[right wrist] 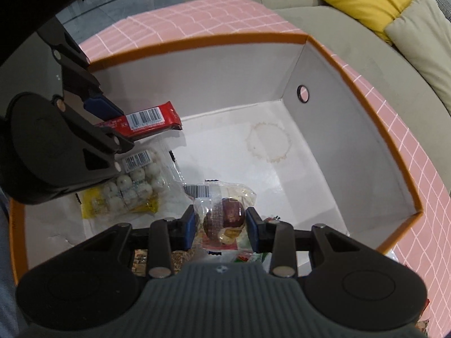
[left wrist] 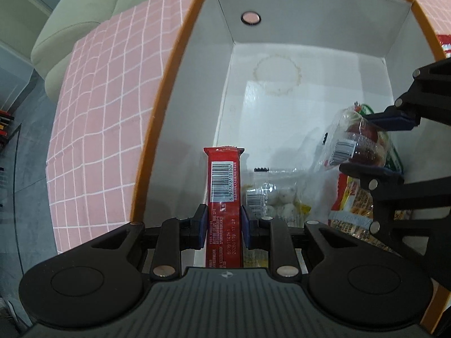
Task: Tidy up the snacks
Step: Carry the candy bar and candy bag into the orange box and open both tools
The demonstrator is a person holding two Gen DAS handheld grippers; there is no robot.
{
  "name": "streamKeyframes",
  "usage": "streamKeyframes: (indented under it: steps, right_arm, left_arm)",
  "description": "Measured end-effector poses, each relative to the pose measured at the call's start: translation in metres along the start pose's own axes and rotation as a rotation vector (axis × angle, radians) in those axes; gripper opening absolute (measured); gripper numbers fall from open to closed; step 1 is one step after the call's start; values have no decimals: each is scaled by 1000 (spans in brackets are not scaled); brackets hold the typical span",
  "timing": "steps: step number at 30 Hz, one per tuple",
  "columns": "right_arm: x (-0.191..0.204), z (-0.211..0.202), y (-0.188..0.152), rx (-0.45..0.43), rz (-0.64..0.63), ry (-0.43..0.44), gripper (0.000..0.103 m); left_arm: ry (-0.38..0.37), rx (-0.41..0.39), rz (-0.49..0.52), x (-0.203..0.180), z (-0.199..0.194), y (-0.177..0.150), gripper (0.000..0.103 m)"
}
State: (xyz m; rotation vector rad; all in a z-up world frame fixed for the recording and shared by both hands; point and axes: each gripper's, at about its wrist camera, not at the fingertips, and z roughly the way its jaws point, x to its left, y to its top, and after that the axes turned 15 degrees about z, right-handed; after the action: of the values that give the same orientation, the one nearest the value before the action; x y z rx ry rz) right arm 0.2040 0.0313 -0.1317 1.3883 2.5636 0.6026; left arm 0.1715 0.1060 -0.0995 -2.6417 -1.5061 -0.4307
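Gripping a red snack bar (left wrist: 224, 197) between the pads, left gripper (left wrist: 224, 221) narrowly closed, pointing down into the orange-rimmed box (left wrist: 157, 107). Clamping a clear packet of dark red fruit (right wrist: 224, 219), right gripper (right wrist: 221, 225) likewise over the box floor. Lying inside the box: a clear bag of white balls (right wrist: 132, 186) and a yellow-red packet (left wrist: 352, 205). Under the box, a pink checked cloth (left wrist: 98, 107).

Red snack bar (left wrist: 224, 194) and clear-wrapped date snack (right wrist: 224, 219) (both held) above orange-rimmed box (right wrist: 324, 107).
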Motion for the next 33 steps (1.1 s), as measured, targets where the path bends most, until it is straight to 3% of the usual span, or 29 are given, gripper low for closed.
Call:
streamKeyframes:
  steps: [14,19,22,33]
  right_arm:
    - [-4,21,-4,54,6,-22,36]
    - [-4,14,-4,26,6,-29,64]
    - [-5,5,-3,8,12,-31,71]
    - [-10,-54,-2,-127,49,-26,84]
  left_arm:
    - [-14,13,-4,2,8,0,27]
    - [-11,-18,0,0,-2,-3,46]
    - [3,-37,4,-2,-11,-4,51]
    - [40,-158,-17,-12,-63,-7,53]
